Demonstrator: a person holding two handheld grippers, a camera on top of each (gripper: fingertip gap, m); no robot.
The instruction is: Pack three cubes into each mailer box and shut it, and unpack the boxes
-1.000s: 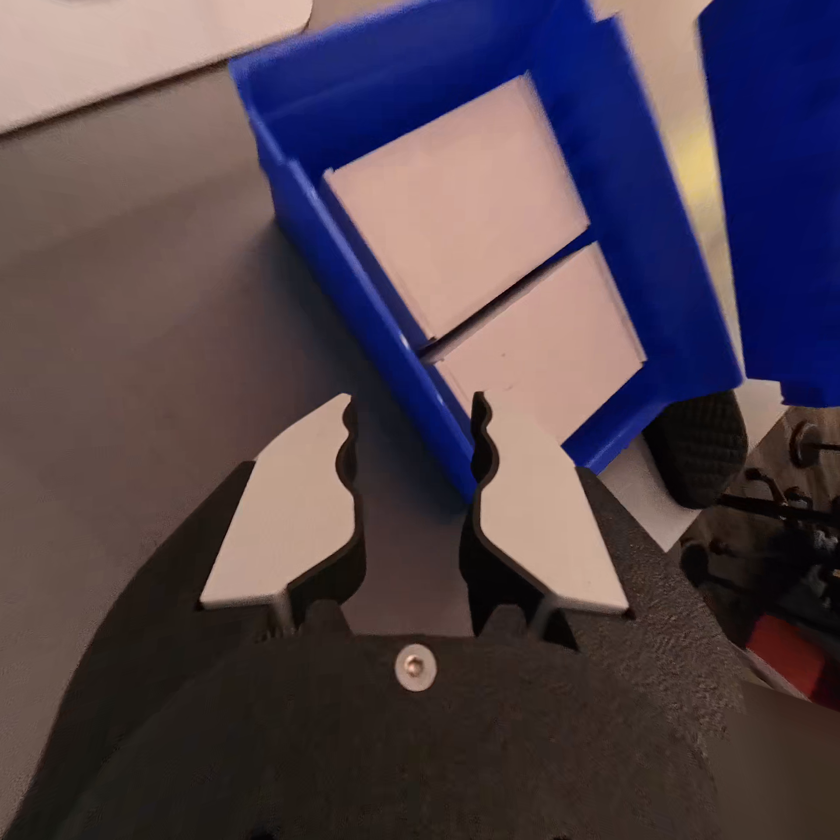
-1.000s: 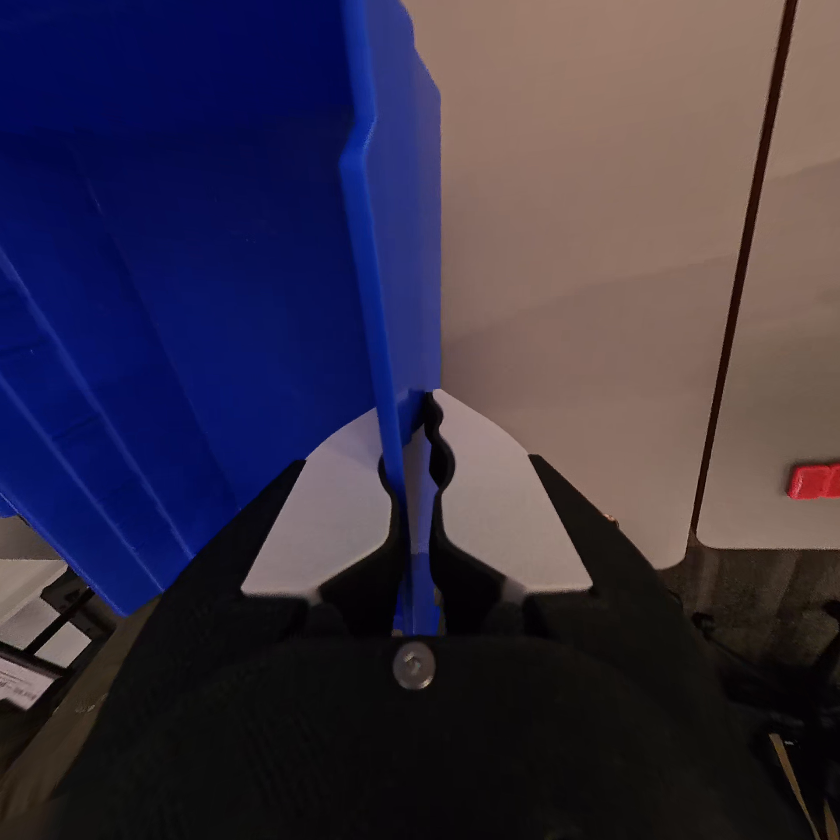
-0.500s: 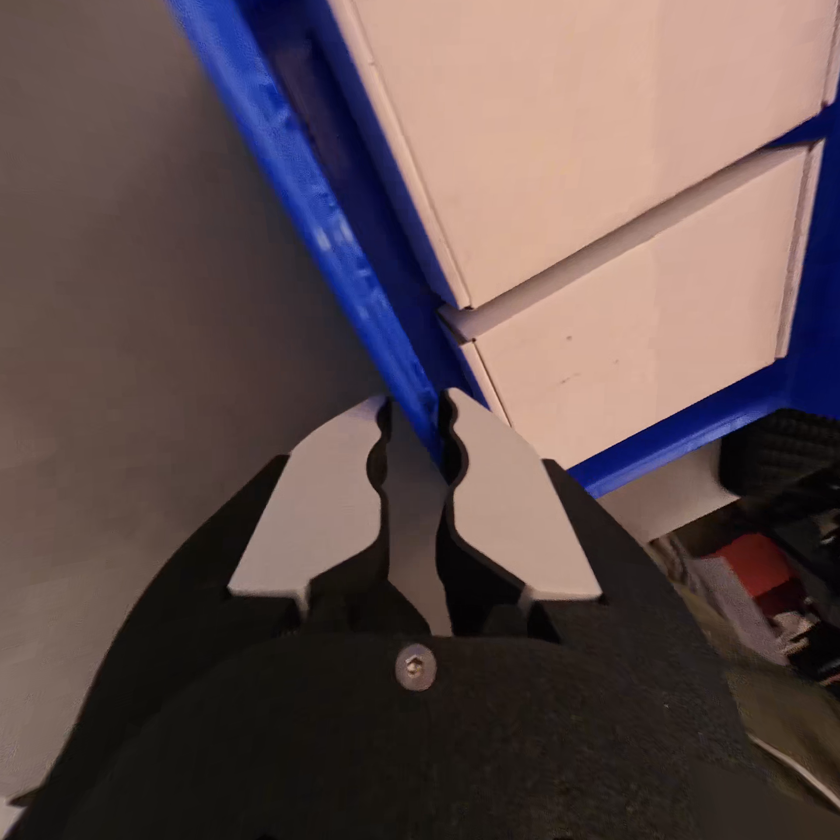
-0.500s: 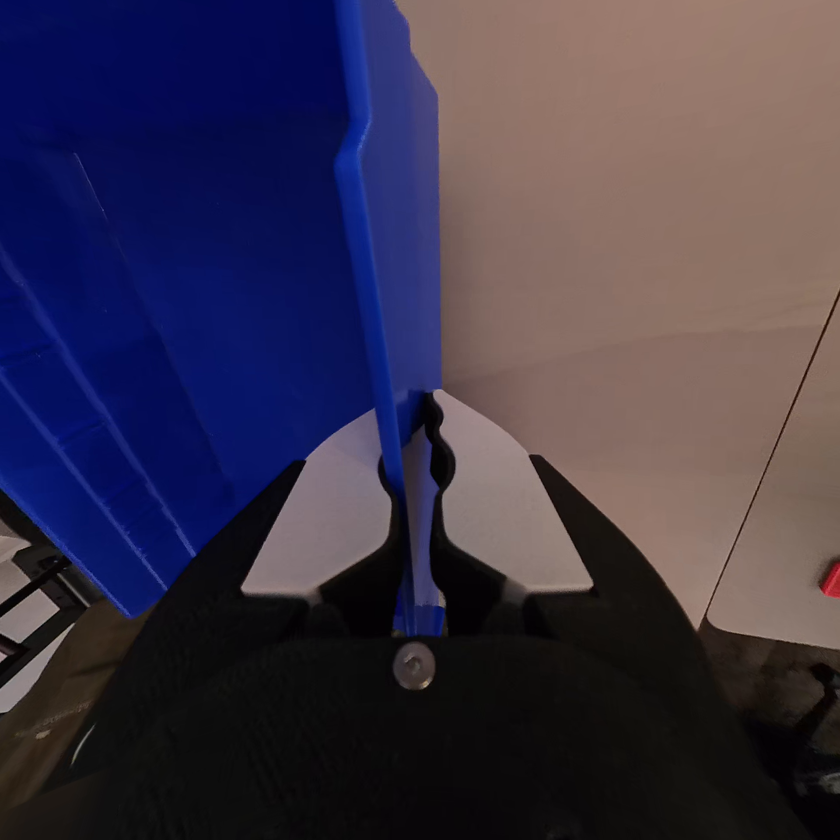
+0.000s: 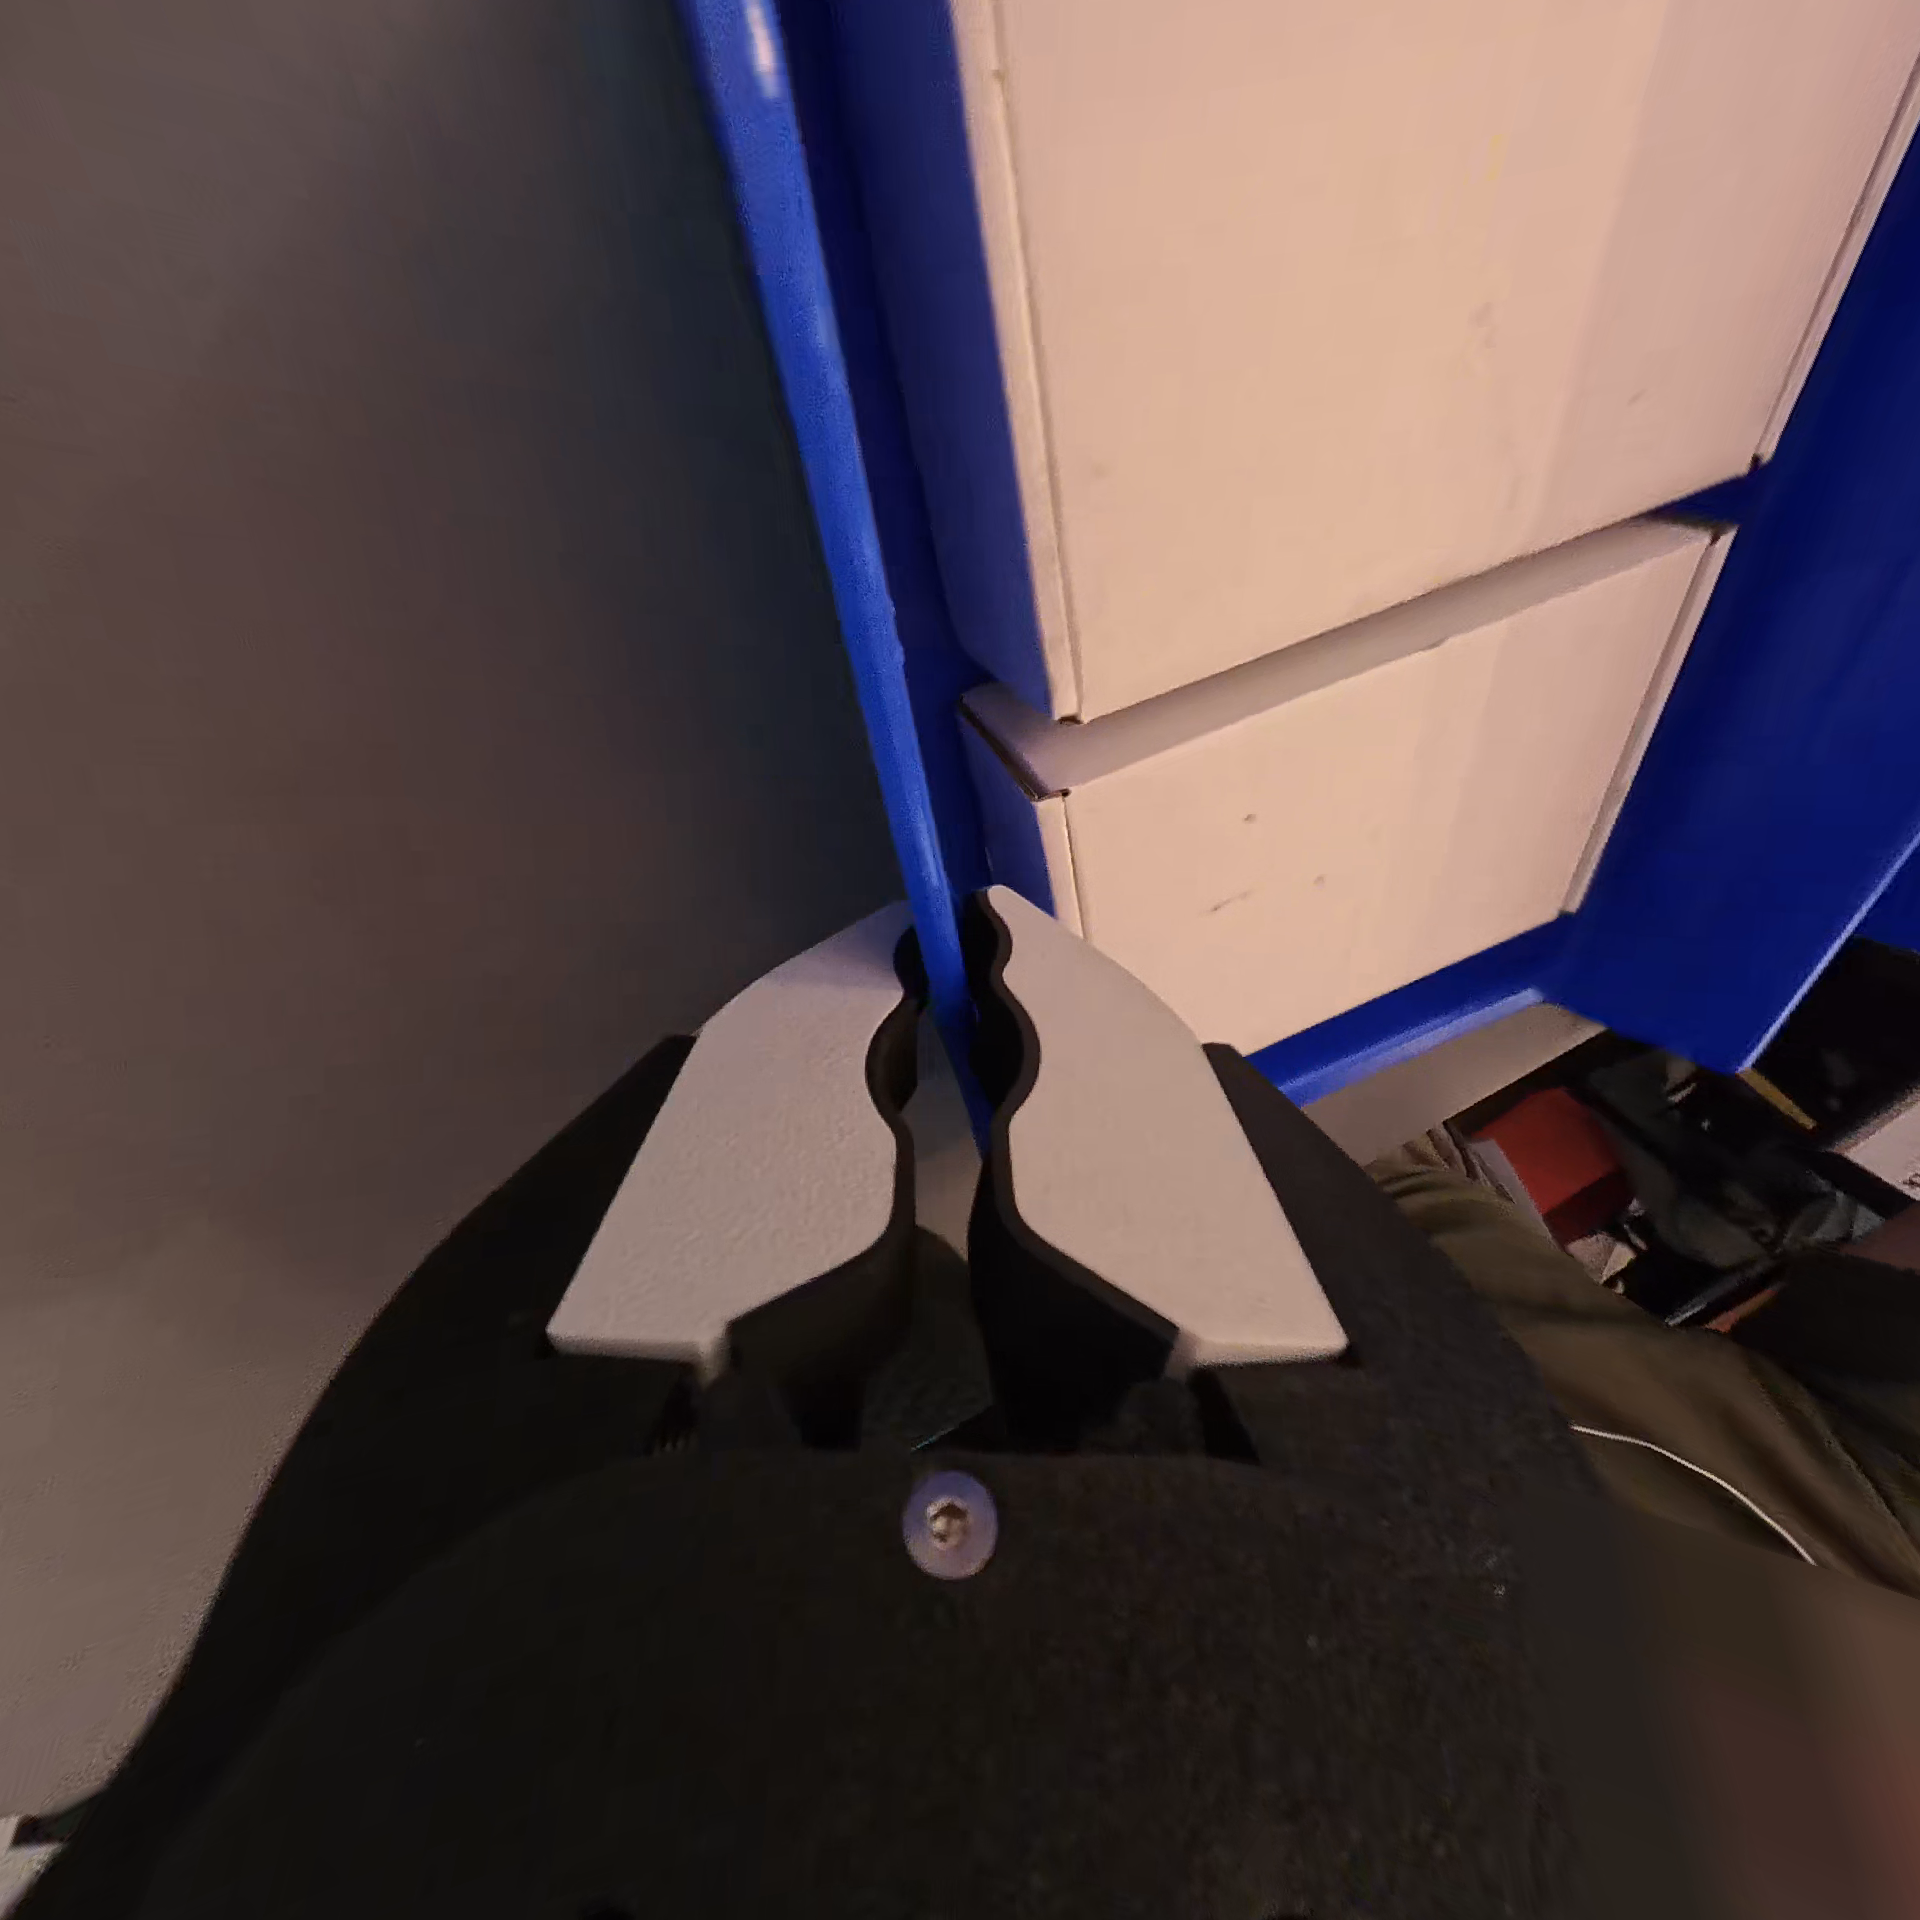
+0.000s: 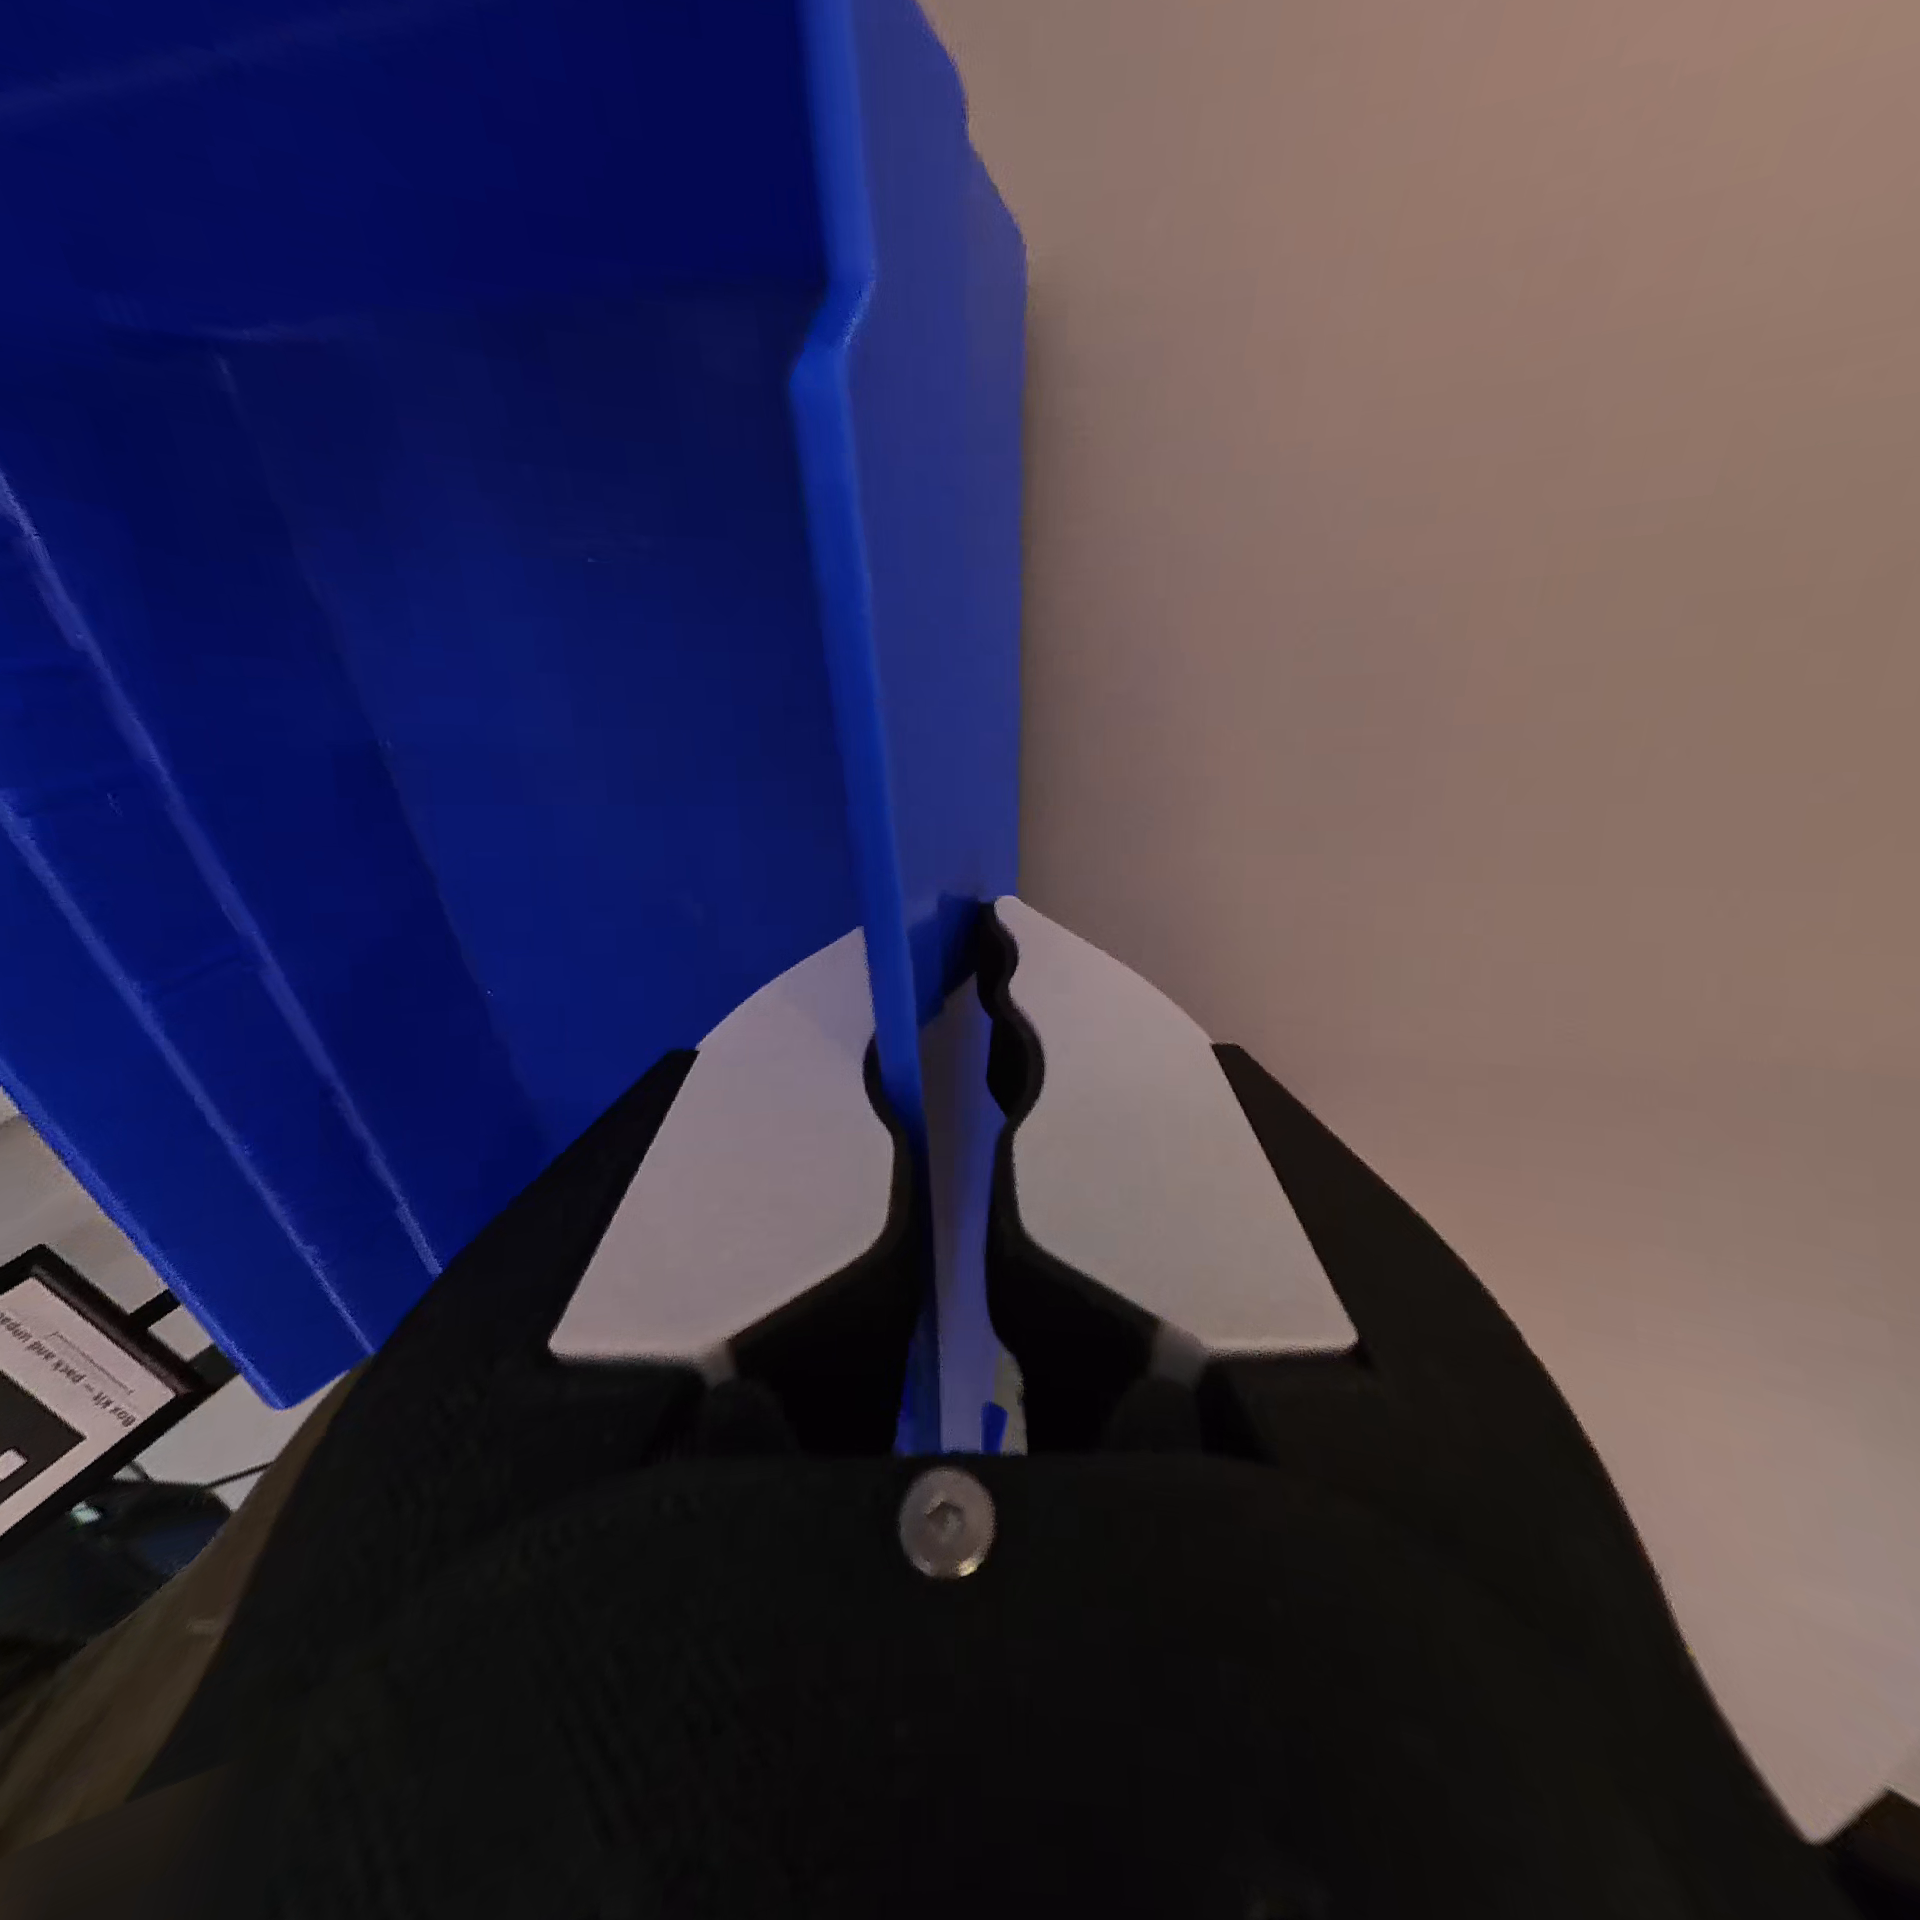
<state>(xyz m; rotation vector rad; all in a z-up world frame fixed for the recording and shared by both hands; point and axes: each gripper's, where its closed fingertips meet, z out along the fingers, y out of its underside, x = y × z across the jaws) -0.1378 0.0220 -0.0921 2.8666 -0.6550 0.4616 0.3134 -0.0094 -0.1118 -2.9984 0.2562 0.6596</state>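
Since a second ago the left gripper point(image 5: 940, 925) has crossed the dark desk point(image 5: 364, 623) and closed on the side wall of the blue bin point(image 5: 831, 416); its jaws now pinch that rim. Two white mailer boxes point(image 5: 1403, 343), lids shut, lie in the bin at 1 o'clock, likely staged for unpacking. The right gripper point(image 6: 935, 935) stays clenched on a second blue bin's wall point(image 6: 862, 675), apparently empty, held off the white desk point(image 6: 1455, 727).

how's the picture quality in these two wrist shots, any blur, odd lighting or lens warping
Left wrist view: dim, warm light; the blue bin wall and white mailer boxes are slightly soft, and the wide lens splays their edges. Right wrist view: the second blue bin is deeply shadowed, its rim bowed by distortion, against an evenly lit pale table.
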